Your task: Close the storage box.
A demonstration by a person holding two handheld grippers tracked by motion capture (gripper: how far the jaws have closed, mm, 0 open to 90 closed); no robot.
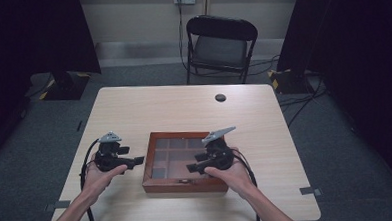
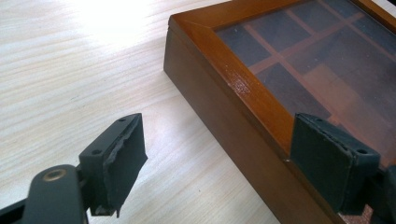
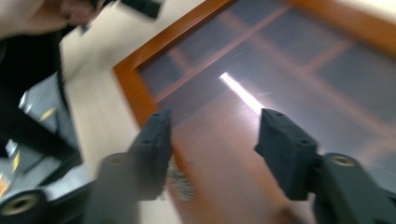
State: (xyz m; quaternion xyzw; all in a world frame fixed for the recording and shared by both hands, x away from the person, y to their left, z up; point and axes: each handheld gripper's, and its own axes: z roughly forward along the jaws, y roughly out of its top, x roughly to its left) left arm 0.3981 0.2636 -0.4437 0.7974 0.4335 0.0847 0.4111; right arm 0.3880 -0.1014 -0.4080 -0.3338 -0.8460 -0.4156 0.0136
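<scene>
Left hand-held gripper [image 1: 136, 160], jaws apart and holding nothing, is sitting just beside the left wall of the wooden box [image 1: 157, 185], which is lying near the worktop's [image 1: 134, 108] front edge. Right hand-held gripper [image 1: 190, 168], jaws also apart, is hovering over the glass lid [image 3: 299, 60], nearer the front clasp.

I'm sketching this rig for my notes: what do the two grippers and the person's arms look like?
Both the left gripper and right gripper are black, each topped by a grey three-cornered plate and trailing a black cable. Their jaws are flat black blocks with screw holes. The forearms are bare, with no sleeves in view.
</scene>
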